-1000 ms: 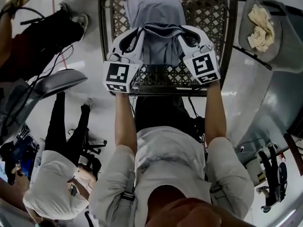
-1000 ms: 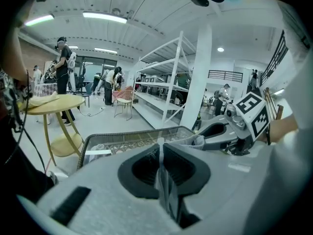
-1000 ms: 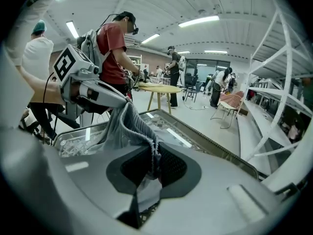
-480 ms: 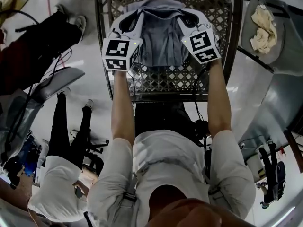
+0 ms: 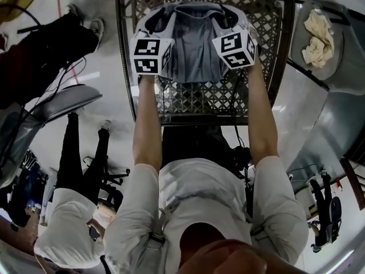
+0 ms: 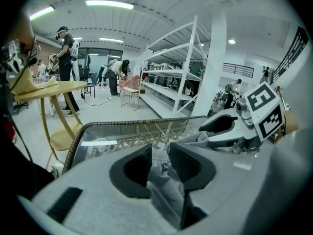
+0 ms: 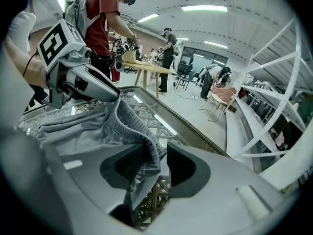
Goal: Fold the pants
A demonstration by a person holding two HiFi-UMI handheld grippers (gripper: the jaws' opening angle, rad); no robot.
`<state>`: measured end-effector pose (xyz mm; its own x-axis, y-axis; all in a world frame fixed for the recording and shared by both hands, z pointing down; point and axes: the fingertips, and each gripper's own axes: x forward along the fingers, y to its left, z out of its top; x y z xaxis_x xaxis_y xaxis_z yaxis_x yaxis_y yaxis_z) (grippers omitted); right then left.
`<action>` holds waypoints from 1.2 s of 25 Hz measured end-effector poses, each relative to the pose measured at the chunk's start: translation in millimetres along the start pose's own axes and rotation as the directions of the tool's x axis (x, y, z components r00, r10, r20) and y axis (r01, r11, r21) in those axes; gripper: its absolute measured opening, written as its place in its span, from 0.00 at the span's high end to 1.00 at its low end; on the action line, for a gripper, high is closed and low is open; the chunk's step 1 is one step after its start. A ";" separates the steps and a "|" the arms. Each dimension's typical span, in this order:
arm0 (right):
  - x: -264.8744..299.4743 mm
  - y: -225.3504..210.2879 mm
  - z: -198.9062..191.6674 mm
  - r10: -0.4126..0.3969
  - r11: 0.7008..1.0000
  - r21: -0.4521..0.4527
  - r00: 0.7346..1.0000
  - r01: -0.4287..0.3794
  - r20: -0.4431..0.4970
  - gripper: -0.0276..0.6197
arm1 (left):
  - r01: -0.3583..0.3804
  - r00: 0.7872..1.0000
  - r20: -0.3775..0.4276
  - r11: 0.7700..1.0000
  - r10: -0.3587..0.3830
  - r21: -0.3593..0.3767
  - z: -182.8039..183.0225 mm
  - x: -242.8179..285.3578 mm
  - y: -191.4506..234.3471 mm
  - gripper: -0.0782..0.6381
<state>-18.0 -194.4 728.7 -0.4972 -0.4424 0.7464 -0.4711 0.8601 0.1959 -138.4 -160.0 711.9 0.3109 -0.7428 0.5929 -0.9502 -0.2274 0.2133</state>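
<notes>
Now, on the glass-topped brown lattice table (image 5: 199, 100), the folded grey cloth pants (image 5: 194, 50) lie in the middle. Their long axis runs straight away from the person, and the ribbed edge is at the far end. At the far left corner of the pants, the white two-jaw left gripper (image 6: 159, 160) is opening its jaws, with a fold of grey cloth between the pads. At the far right corner, the matching right gripper (image 7: 156, 163) is opening too. The ribbed edge is draped against one of its pads and clear of the other.
</notes>
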 end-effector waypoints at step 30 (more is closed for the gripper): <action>-256.2 11.6 118.5 -0.219 0.964 0.233 0.871 0.125 0.439 0.95 | -0.068 0.908 0.418 0.994 0.026 0.087 131.3 -209.9 -94.0 0.89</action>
<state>17.6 -101.2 464.4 -0.6499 -0.6856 0.3280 -0.6864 0.7148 0.1340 -117.4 -65.3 465.5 0.2479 -0.9436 0.2193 -0.9676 -0.2300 0.1040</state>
